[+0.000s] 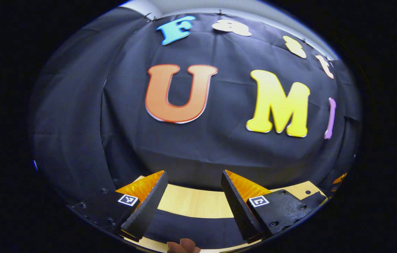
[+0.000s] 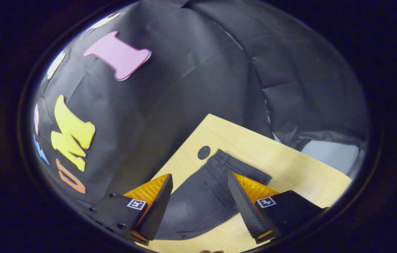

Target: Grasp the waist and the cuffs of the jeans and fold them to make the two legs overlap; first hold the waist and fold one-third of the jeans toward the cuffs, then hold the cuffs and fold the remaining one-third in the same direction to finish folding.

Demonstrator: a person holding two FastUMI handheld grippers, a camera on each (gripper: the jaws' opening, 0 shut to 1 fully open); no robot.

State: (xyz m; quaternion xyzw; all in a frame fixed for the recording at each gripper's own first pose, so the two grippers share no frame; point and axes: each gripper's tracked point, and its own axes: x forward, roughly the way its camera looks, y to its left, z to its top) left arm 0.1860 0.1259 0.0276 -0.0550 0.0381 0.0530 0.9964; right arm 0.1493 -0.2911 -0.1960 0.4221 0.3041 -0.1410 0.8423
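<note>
Table (image 2: 289,165): jeans (image 2: 202,200) flat, waist toward far edge

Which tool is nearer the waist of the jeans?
Right, likely. The right tool hangs open above the jeans' waist. The left tool is open over dark fabric on the table, waist unseen there.

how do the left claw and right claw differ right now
The left claw looks level toward the booth wall, with dark cloth low between its fingers. The right claw tilts down over the jeans on the table, waistband in sight. Both are open and hold nothing.
</note>
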